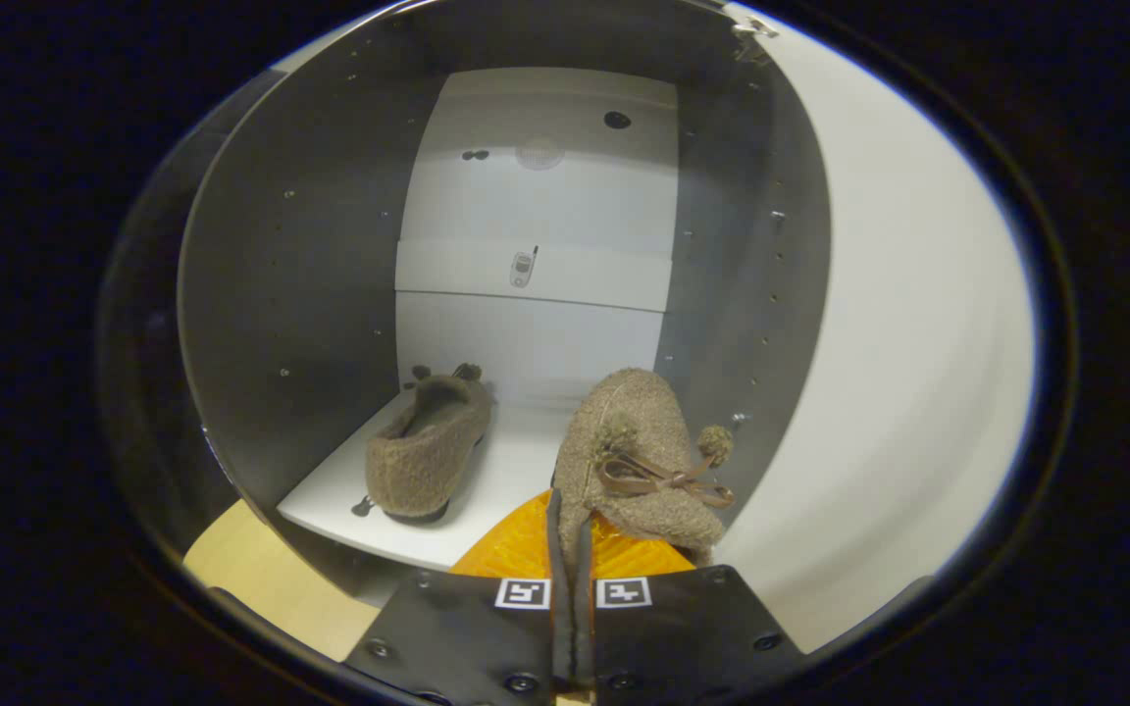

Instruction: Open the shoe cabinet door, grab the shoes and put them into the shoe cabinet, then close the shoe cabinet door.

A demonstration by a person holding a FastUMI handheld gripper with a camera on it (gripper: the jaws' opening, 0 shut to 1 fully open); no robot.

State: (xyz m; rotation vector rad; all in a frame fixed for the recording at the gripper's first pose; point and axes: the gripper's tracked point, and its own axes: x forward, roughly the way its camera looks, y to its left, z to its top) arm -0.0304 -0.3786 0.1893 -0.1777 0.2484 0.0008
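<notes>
Two flat plates studded with round screws at the gripper base, each bearing a small square black-and-white marker near the fingers.

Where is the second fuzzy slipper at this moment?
In the gripper view, the second slipper is clamped between the tongs, over the shelf inside the cabinet, to the right of the first slipper already lying there.

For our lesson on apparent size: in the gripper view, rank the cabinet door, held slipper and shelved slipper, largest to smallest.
1. Cabinet door.
2-3. Held slipper and shelved slipper look alike; nearness makes ranking unsure. Gripper is shut on the held slipper.
</notes>
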